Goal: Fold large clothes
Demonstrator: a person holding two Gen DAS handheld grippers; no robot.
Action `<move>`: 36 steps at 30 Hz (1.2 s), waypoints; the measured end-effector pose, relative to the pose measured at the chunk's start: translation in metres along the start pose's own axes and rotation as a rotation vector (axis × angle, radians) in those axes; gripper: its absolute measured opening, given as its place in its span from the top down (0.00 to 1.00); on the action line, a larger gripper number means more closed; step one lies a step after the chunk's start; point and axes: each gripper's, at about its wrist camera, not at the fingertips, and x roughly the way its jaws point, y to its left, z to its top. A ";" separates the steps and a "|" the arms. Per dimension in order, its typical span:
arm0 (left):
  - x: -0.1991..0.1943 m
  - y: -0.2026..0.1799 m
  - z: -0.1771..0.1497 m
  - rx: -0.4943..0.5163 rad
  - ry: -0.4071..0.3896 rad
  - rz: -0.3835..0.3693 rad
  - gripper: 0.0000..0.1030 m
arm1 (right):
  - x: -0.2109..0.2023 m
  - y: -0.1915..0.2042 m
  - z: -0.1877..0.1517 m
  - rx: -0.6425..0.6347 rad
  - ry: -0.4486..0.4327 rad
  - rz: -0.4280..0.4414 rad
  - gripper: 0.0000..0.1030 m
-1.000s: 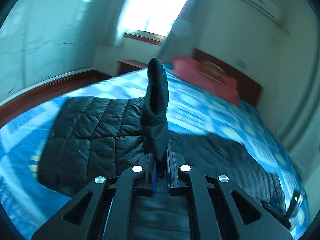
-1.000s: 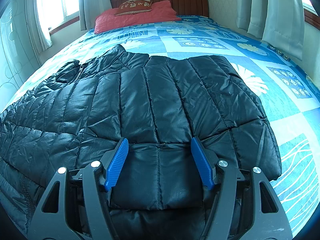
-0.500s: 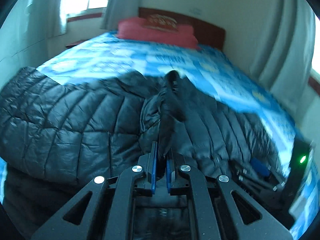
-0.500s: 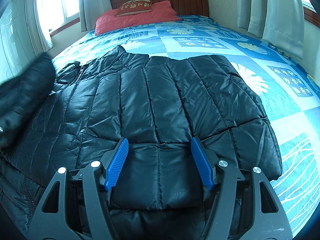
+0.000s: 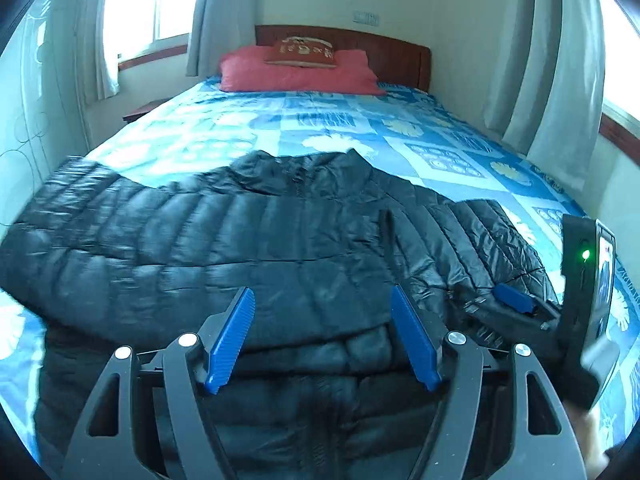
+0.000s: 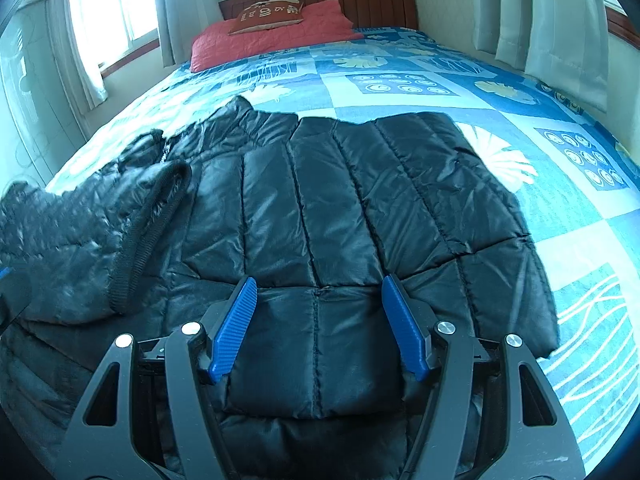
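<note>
Left wrist view: left gripper [image 5: 322,330] jaws are opening, blue pads [image 5: 230,340] spread wide with nothing pinched between them, only the jacket [image 5: 240,240] lying underneath. Jacket is black, quilted, puffy, spread across the near end of the bed [image 5: 340,120], collar and zipper pointing toward the headboard [image 5: 384,46]. Its left part runs out to the bed's left edge; that area is motion-blurred. Right gripper [image 5: 516,300] shows at the right edge of this view, low over the jacket's right side, one blue pad visible, with a black box carrying a green light [image 5: 586,255] beside it. Right wrist view: right gripper [image 6: 320,326] is released too, pads [image 6: 402,330] apart, hovering over the jacket's near hem; whether the pads touch the fabric I cannot tell. A sleeve [image 6: 80,240] lies folded over the jacket's left half, its ribbed cuff [image 6: 148,232] resting on the body panel, just left of the right gripper. Jacket's right edge sits on the blue patterned bedspread [image 6: 560,200], well short of the bed's right edge. Red pillow [image 6: 272,36] with a smaller brown cushion [image 6: 268,14] on top sits at the head of the bed, well apart from the jacket. Curtains [image 6: 560,20] hang on both sides.
</note>
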 end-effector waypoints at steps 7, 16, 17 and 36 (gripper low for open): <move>-0.044 0.064 -0.010 -0.034 -0.080 0.098 0.32 | -0.025 0.049 0.021 0.022 -0.016 0.167 0.37; -0.063 0.148 -0.018 -0.108 -0.088 0.232 0.32 | 0.015 0.106 0.016 -0.063 0.086 0.172 0.83; -0.065 0.154 -0.019 -0.118 -0.093 0.235 0.32 | 0.008 0.104 0.017 -0.075 0.057 0.159 0.83; -0.020 0.191 -0.009 -0.114 -0.010 0.264 0.32 | -0.004 -0.011 0.022 -0.027 0.037 -0.062 0.54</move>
